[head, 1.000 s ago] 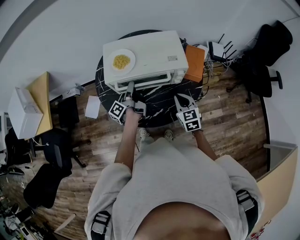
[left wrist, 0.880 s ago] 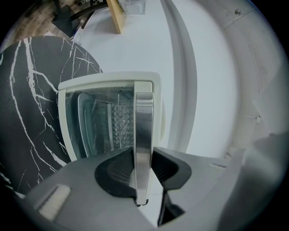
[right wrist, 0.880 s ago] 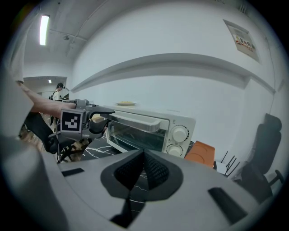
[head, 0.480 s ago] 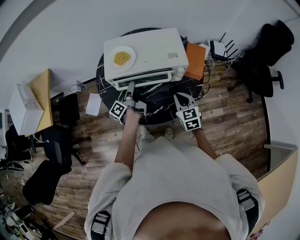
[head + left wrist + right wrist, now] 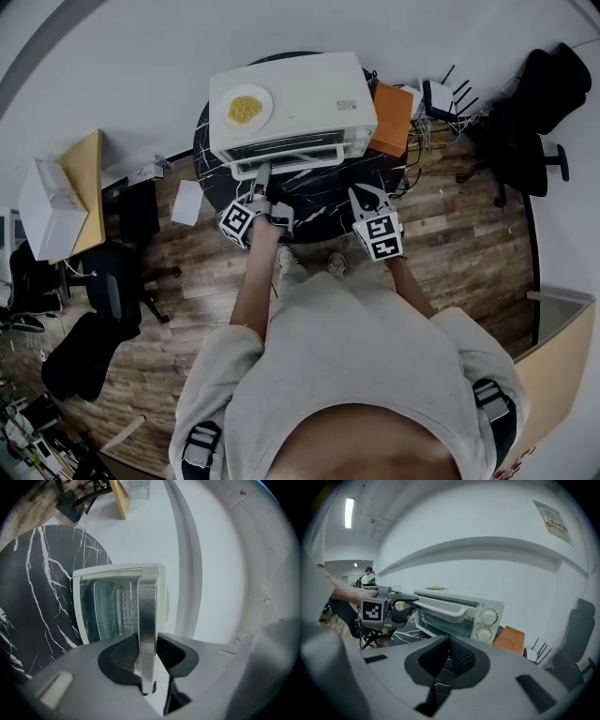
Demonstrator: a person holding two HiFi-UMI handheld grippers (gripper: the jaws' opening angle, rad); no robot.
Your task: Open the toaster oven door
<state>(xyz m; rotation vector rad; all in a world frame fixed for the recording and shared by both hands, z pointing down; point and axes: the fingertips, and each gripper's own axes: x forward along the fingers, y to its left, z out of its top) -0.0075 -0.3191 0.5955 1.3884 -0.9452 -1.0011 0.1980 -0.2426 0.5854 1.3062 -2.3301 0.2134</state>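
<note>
We note the left gripper (image 5: pixel 262 174) clamped on the door handle (image 5: pixel 146 620) of the toaster oven (image 5: pixel 300 98), which sits on the black marble table (image 5: pixel 323 202). The door tilts slightly ajar. The right gripper (image 5: pixel 367 194) hovers nearby, jaws together, empty.

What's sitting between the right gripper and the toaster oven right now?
Only bare black marble tabletop. The head view shows nothing else between the right gripper and the toaster oven.
</note>
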